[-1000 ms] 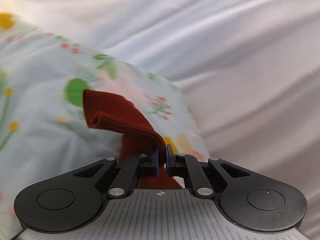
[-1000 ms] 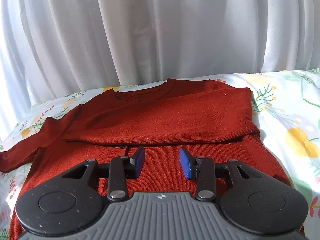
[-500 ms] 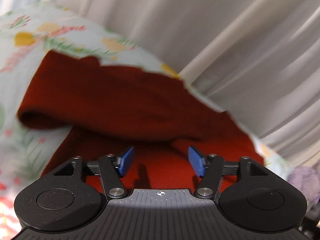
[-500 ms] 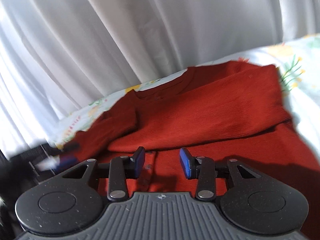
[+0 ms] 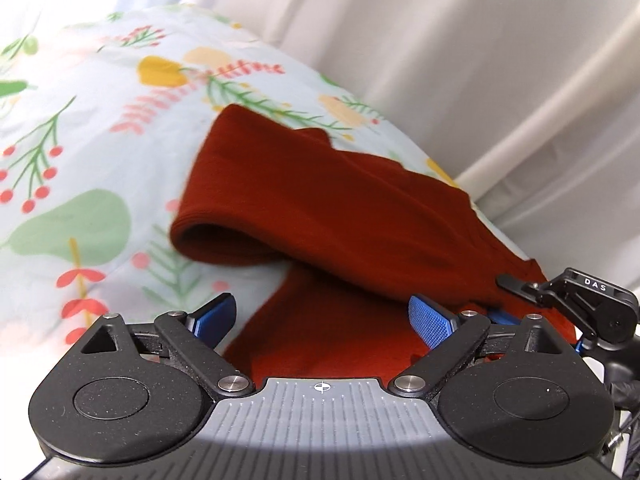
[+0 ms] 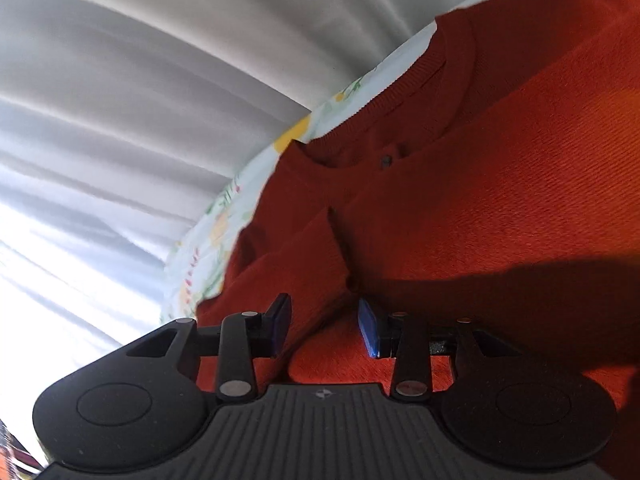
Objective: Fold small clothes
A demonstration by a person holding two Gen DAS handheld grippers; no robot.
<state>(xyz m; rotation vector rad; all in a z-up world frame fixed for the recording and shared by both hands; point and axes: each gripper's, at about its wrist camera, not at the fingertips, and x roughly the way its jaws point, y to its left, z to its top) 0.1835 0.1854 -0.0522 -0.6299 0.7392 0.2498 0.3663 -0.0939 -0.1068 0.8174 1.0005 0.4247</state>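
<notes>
One garment, one cloth, one curtain, two grippers

A single rust-red knitted sweater (image 5: 344, 208) lies on one pale floral-printed bedsheet (image 5: 80, 152), with one white pleated curtain (image 6: 120, 92) behind. Two black two-finger grippers appear: the left gripper (image 5: 322, 318) and the right gripper (image 6: 324, 326), each carrying two blue ribbed finger pads (image 5: 430, 318), four pads altogether.

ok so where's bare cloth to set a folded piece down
Bare room lies on the floral sheet left of the red sweater, up to the white curtain. The right side is crowded: the sweater runs nearly to the sheet's edge, with the right tool there.
</notes>
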